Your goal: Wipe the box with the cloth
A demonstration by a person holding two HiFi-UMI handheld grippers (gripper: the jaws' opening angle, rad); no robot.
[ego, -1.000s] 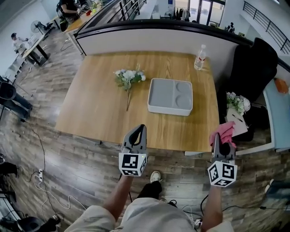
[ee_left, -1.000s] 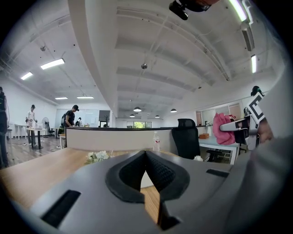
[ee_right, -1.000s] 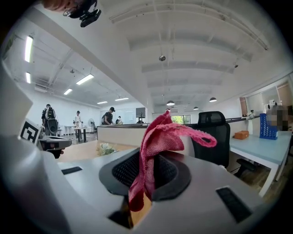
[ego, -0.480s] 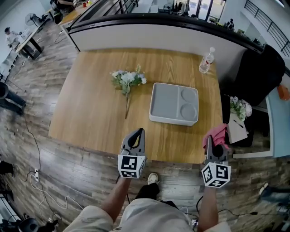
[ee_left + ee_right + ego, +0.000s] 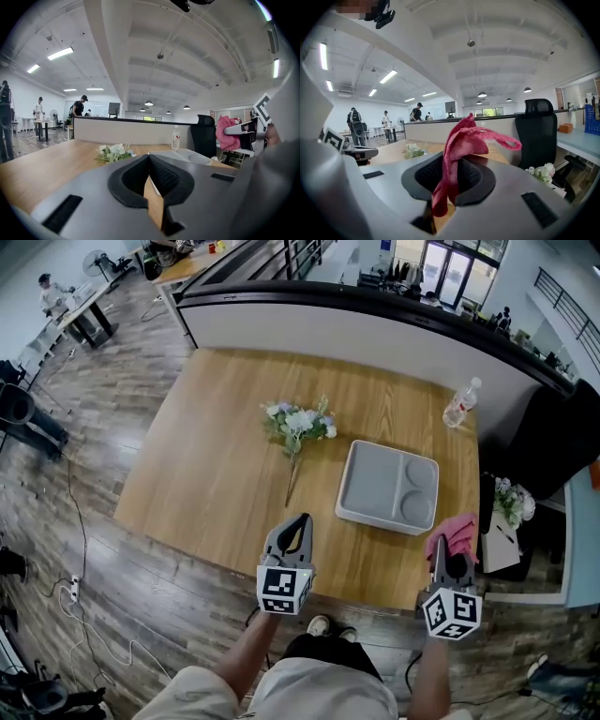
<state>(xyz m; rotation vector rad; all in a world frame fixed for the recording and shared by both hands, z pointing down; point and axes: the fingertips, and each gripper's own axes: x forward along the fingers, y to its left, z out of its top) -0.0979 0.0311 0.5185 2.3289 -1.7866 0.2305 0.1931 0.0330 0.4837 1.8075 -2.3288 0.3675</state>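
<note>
Right gripper (image 5: 450, 559) clamped the pink cloth (image 5: 456, 532), left gripper (image 5: 296, 524) had jaws together, both short of the grey box (image 5: 373, 486); the cloth wanted landing flat.

Head view: high overhead, steeply down, whole surface (image 5: 216, 474). Both gripper views: low at near edge, level across it. All three share flowers (image 5: 298, 421); head, left share box (image 5: 389, 487).

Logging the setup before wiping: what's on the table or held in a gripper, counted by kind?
Box: 1
Flower bunch: 1
Water bottle: 1
Cloth: 1, held in the right gripper
Total: 4
</note>
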